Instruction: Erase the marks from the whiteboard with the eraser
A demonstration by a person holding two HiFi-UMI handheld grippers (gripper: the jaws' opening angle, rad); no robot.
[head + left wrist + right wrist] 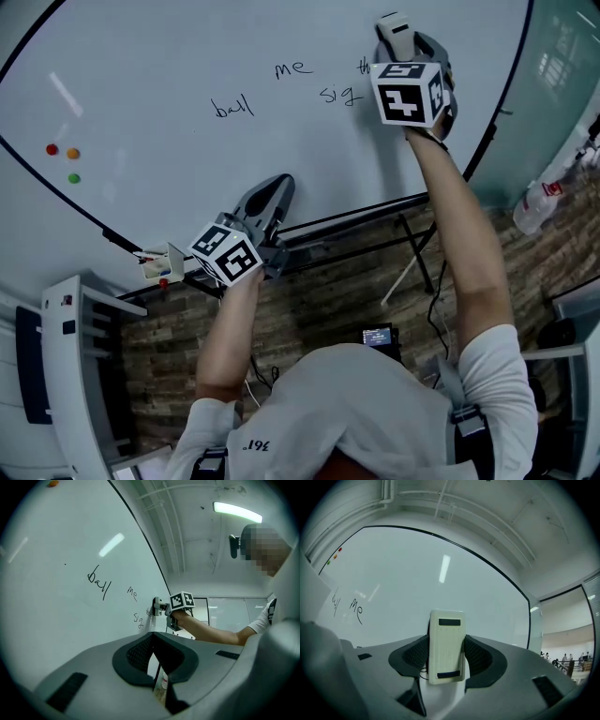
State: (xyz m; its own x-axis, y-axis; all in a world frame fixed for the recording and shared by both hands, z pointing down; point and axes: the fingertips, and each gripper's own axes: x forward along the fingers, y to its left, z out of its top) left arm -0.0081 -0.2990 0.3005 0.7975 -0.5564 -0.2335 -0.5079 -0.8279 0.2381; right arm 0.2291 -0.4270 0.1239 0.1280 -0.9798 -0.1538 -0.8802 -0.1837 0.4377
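Clamping eraser (446,634) in right hand-held gripper (447,656), left gripper view showing whiteboard (56,573) contact

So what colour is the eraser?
Cream, with two dark bars; the eraser shows best in the right gripper view.

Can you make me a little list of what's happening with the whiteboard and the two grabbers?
board: whiteboard, standing upright
words on it: ball, me, sig
right hand-held gripper: shut on the eraser, held at the board just past sig
left hand-held gripper: shut, holding nothing, low by the board's bottom edge
extras: three magnets at the board's left
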